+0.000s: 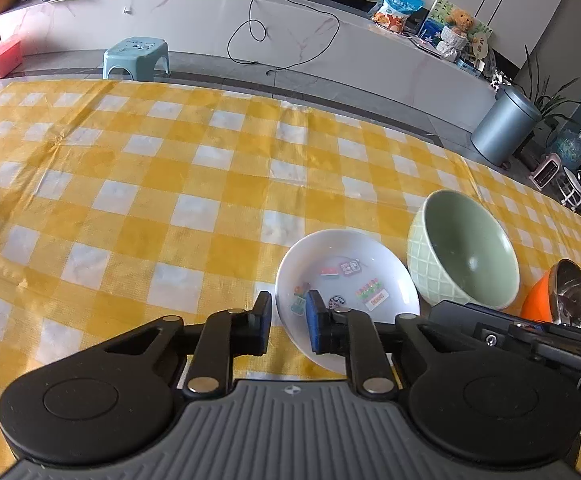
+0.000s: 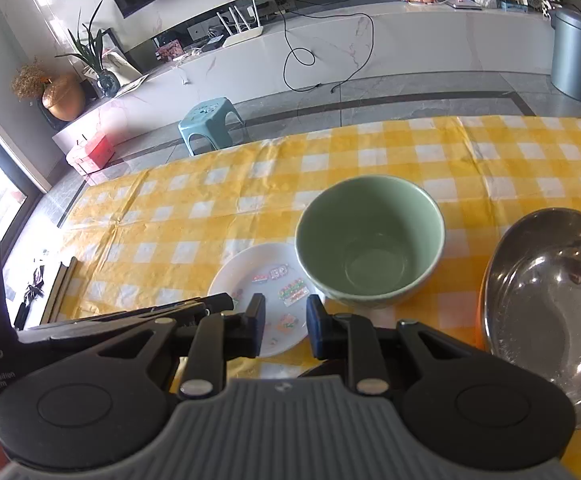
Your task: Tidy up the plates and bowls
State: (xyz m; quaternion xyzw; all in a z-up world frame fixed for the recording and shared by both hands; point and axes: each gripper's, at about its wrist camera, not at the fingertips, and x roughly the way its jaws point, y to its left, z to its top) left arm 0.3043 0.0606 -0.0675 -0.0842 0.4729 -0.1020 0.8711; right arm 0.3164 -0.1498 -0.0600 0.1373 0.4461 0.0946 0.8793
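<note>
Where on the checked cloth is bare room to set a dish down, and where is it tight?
Free: the broad stretch of yellow checked tablecloth left of the white plate and beyond it to the table's far edge. Crowded: the near right, where plate, green bowl and steel bowl sit close together, with both sets of tongs over the plate.

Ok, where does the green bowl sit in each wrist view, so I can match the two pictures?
Left wrist: green bowl at right of centre, just right of the white plate, orange-and-steel bowl beyond it at the edge.
Right wrist: green bowl near centre, above the fingers, plate at its lower left.
Shared landmark: the blue stool past the table.
</note>
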